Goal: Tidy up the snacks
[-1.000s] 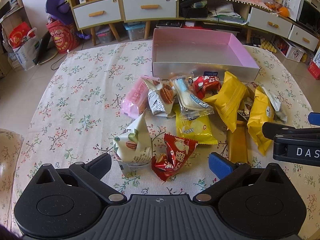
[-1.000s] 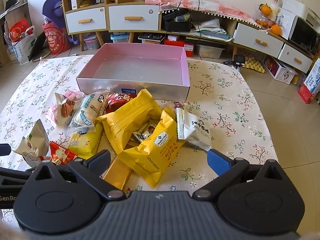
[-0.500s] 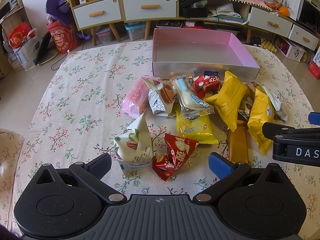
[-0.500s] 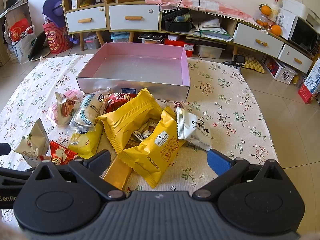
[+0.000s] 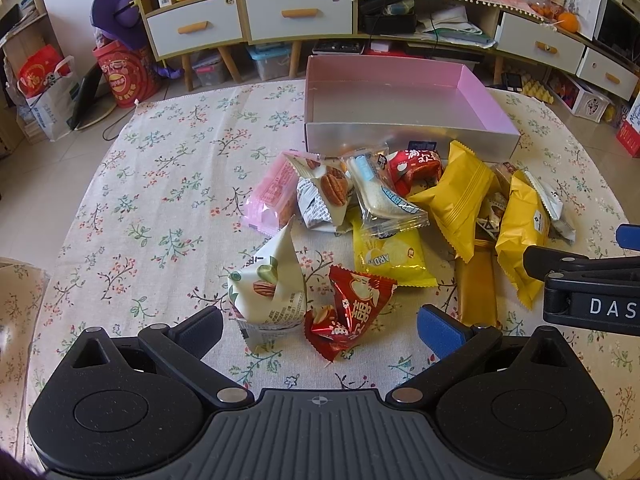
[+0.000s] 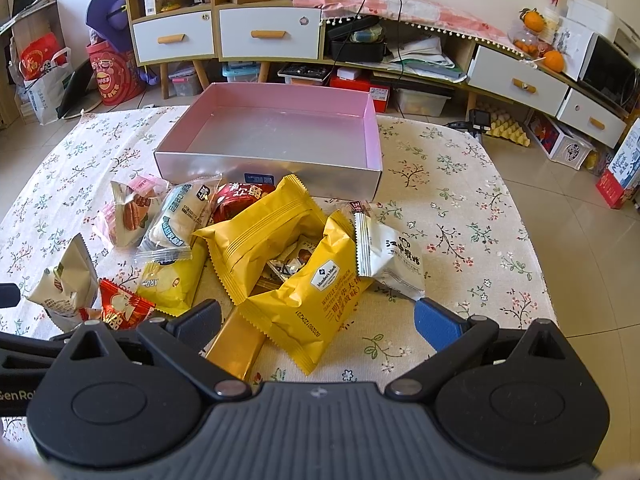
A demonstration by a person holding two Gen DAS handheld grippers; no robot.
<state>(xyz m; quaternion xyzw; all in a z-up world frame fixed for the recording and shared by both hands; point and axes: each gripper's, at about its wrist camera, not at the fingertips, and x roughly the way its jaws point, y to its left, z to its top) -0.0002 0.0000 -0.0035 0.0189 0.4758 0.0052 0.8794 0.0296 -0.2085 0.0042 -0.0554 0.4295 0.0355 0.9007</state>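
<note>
Heap of crinkled snack packets (image 5: 384, 216), yellow, red, white, pink, before empty pink box (image 6: 280, 132), both tools spread wide, holding nothing

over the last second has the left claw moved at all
No. In the left wrist view the left claw frames the red snack packet and the pink box exactly as in the earlier pictures, its jaws open.
</note>
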